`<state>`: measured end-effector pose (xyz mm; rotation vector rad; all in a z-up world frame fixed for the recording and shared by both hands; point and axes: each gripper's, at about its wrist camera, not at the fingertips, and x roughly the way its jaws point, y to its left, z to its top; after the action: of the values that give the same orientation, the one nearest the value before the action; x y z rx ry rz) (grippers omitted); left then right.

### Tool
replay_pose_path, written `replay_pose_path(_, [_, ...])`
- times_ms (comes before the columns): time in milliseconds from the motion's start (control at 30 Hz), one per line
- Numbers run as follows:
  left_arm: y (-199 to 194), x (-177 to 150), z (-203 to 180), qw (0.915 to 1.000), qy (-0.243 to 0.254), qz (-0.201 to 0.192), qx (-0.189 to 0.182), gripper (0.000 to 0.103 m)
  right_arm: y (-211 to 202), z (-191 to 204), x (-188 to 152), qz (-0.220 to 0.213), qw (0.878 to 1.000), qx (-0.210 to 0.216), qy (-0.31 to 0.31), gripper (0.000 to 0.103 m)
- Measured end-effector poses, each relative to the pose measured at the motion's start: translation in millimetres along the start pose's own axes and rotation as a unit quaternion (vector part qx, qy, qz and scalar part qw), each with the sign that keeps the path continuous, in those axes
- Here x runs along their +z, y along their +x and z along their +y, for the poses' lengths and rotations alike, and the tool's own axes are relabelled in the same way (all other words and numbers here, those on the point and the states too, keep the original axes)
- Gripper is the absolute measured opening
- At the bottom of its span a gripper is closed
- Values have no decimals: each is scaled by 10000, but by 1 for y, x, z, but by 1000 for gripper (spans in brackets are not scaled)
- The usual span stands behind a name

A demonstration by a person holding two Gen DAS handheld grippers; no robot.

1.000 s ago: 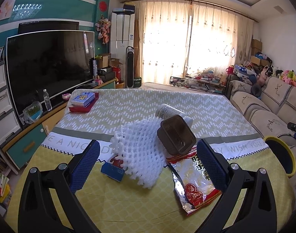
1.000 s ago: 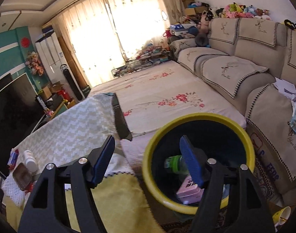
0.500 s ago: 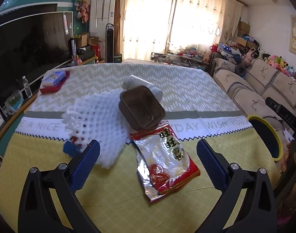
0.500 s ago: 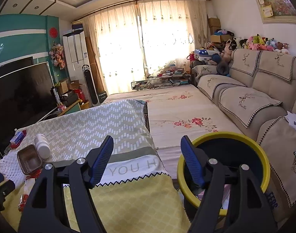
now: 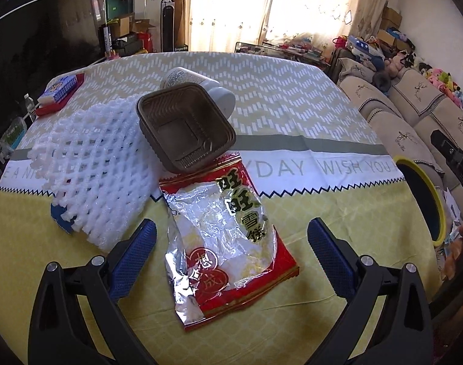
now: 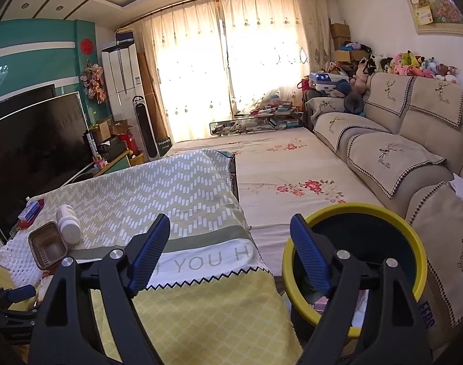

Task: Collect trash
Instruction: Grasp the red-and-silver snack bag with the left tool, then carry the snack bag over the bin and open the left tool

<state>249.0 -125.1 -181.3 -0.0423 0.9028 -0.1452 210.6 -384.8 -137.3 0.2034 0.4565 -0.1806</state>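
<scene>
Left tool point(image 5: 231, 243) hung over the near tabletop point(image 5: 307, 100), jaws spread wide and gripping nothing; we saw the red-and-silver snack wrapper point(image 5: 228, 243) lying flat on the yellow cloth between its blue pads point(image 5: 134, 252), not touched by either.

Just beyond the wrapper, a brown plastic tray point(image 5: 185, 130) sat tilted, its near edge overlapping the wrapper's top. To the tray's left lay a white foam net point(image 5: 91, 167), partly covering a small blue packet point(image 5: 59, 222). Behind the tray a white bottle point(image 5: 201, 88) lay on its side, touching it. At the far left of the tabletop we noted a blue box on a red one point(image 5: 59, 91).

Right tool point(image 6: 231, 252) was empty, jaws opening, nothing between them. It sat between the tabletop's right edge and a yellow-rimmed bin point(image 6: 413, 243) on the floor; its right pad overlapped the bin's rim in our view. We could make out some trash in the bin's bottom. A sofa point(image 6: 398, 152) stood beyond.
</scene>
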Motion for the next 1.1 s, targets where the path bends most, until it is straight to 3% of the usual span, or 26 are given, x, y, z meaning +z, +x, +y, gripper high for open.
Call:
replay_pose_path(167, [4, 2, -5, 9997, 158, 84, 191, 88, 0, -3, 0, 13, 10000, 39, 72, 79])
replay_pose_path(267, [2, 0, -5, 9994, 198, 44, 272, 74, 0, -3, 0, -6, 10000, 42, 68, 79])
replay_pose_path(800, [-25, -4, 0, 9994, 246, -154, -195, 32, 2, -5, 0, 43, 9999, 31, 163, 79])
replay_pose_path(1100, [-62, -8, 0, 9977, 366, -398, -414, 24, 1, -6, -1, -31, 9998, 12, 220, 79])
